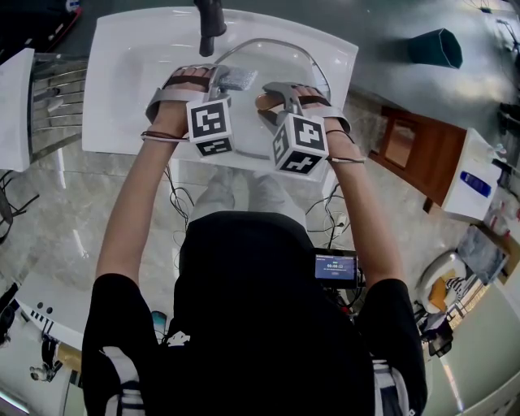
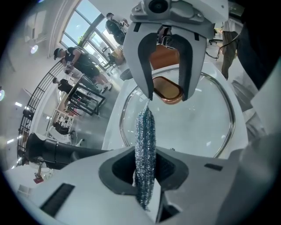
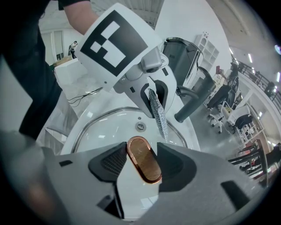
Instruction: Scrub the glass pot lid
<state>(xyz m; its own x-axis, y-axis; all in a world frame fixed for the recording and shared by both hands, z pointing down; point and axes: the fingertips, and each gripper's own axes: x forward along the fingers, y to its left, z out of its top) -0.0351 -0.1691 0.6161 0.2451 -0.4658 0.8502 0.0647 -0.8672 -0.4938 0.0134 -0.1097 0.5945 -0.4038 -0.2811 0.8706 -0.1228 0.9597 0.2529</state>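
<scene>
The glass pot lid (image 1: 280, 61), steel-rimmed, lies in the white sink (image 1: 122, 89). Its copper-coloured handle (image 3: 143, 165) sits between the pads of my right gripper (image 3: 142, 166), which is shut on it. In the left gripper view that right gripper (image 2: 167, 94) straddles the handle (image 2: 167, 90) above the glass (image 2: 197, 127). My left gripper (image 2: 145, 165) is shut on a silvery scrubbing cloth (image 2: 145, 145), whose tip hangs just left of the handle, over the lid. Seen from the right gripper view, the left gripper (image 3: 154, 99) holds the cloth (image 3: 159, 115) above the lid's rim (image 3: 88, 125).
A dark faucet (image 1: 210, 24) rises at the sink's far edge, close to the left gripper. The drain (image 3: 140, 127) shows through the glass. A wooden stool (image 1: 422, 150) and a green bin (image 1: 436, 47) stand to the right on the floor. People stand far off.
</scene>
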